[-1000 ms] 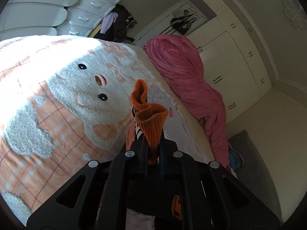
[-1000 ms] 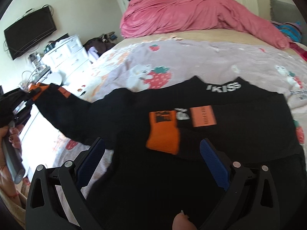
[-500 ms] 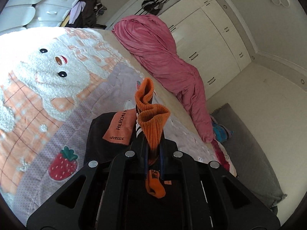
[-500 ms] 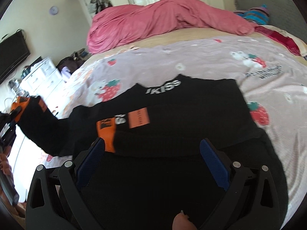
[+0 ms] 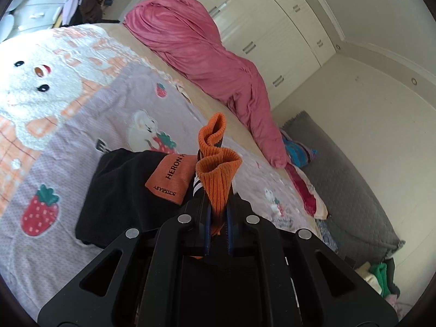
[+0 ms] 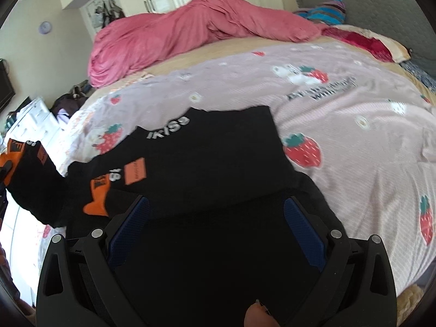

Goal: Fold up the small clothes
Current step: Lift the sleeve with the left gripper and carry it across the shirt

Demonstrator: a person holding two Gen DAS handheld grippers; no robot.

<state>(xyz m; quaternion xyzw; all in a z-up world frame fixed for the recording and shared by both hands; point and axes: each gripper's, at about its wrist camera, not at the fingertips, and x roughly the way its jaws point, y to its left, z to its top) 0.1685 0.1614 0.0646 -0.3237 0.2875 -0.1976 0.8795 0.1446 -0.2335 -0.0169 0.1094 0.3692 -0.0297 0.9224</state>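
1. Clamping the orange cuff [image 5: 218, 179] of one sleeve, the left gripper [image 5: 217, 215] has its jaws pressed tight on the ribbed knit, which stands up past the tips toward 12 o'clock
2. Since a second ago that gripper has swung in from over the white bear blanket [image 5: 35, 81]; the black sweater [image 6: 212, 163] and its orange patch [image 5: 170, 178] now lie just beyond the tips at about 10 o'clock, so the sleeve is being carried across the body, a fold half made
3. Seen from the right wrist, the held sleeve [image 6: 32, 179] hangs at 9 o'clock, lifted off the strawberry bedspread [image 6: 354, 141], while the other sleeve already lies folded over the chest with its cuff near 8 o'clock
4. The right gripper [image 6: 215, 234] hovers over the sweater's lower part, jaws spread wide and gripping nothing; whether it touches the cloth is hard to tell against the black
5. A pink duvet [image 6: 190, 27] lies along the far edge at 12 o'clock, well apart
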